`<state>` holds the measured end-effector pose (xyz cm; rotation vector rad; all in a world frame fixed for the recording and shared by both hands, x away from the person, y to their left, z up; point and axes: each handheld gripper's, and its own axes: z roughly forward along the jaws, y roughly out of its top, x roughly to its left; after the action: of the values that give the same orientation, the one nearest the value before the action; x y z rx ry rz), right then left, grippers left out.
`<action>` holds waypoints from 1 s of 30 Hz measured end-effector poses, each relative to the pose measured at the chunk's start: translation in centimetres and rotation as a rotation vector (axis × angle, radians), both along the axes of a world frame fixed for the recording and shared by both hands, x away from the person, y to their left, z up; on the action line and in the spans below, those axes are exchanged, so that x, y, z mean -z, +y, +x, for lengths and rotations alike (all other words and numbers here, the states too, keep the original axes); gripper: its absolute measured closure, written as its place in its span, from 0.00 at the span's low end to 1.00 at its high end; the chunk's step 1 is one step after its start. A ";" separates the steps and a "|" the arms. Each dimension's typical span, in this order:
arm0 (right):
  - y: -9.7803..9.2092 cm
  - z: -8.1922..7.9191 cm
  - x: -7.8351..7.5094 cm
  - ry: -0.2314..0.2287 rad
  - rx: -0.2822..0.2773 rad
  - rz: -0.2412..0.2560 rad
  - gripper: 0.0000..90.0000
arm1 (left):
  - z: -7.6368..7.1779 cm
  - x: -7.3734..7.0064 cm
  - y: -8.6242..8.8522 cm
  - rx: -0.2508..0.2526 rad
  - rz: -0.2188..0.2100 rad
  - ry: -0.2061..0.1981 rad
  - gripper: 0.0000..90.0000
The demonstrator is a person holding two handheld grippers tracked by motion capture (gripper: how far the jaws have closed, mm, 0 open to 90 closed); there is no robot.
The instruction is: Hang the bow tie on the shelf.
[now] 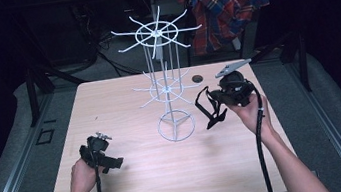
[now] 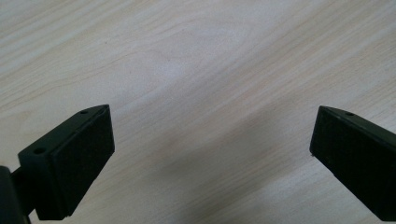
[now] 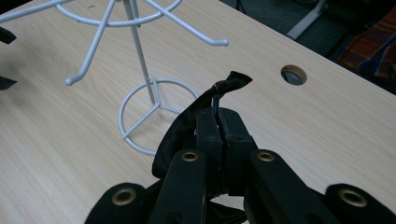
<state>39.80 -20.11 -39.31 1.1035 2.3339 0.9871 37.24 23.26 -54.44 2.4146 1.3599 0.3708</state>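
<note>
A lab or studio recording space is suggested: a wooden table (image 1: 135,181) is set among dark surroundings, with metal rails (image 1: 12,168), floor cables (image 1: 113,58) and a plaid shirt (image 1: 223,2) behind.

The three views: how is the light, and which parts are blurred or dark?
High view: table evenly lit, surroundings nearly black. Left gripper view: soft shadow on the wood, jaw edges slightly blurred. Right gripper view: black strap sharp, white wire rack clear, far corner dim.

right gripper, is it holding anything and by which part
Yes: the right gripper is shut on a black fabric strap, pinched near one end, whose tip pokes up past the jaws. The rest hangs looped below. The left gripper is open over bare wood.
</note>
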 end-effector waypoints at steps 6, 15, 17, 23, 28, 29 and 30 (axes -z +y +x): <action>0.1 0.4 -0.1 0.000 0.014 0.001 0.98 | -0.1 -0.1 -0.1 -0.001 -0.002 -0.001 0.00; 0.2 0.7 -0.7 -0.010 0.022 0.008 0.98 | -0.2 -0.2 0.1 -0.007 -0.003 -0.003 0.00; 0.2 0.7 -0.9 -0.014 0.024 0.008 0.98 | -0.3 -0.2 0.0 -0.005 -0.003 -0.004 0.00; 0.4 1.1 -1.2 -0.023 0.032 0.008 0.98 | -0.1 0.0 0.0 -0.001 -0.001 0.003 0.00; 0.4 1.3 -1.3 -0.026 0.037 0.003 0.98 | -0.1 0.0 -0.1 0.001 -0.002 0.003 0.00; 0.4 1.3 -1.3 -0.028 0.039 0.007 0.98 | -0.2 0.0 -0.1 -0.001 -0.002 0.001 0.00; 0.4 1.3 -1.3 -0.028 0.039 0.007 0.98 | -0.2 0.0 -0.1 -0.001 -0.002 0.001 0.00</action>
<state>41.08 -19.70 -37.99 1.1263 2.2806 0.9910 37.09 23.18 -54.40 2.4127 1.3616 0.3685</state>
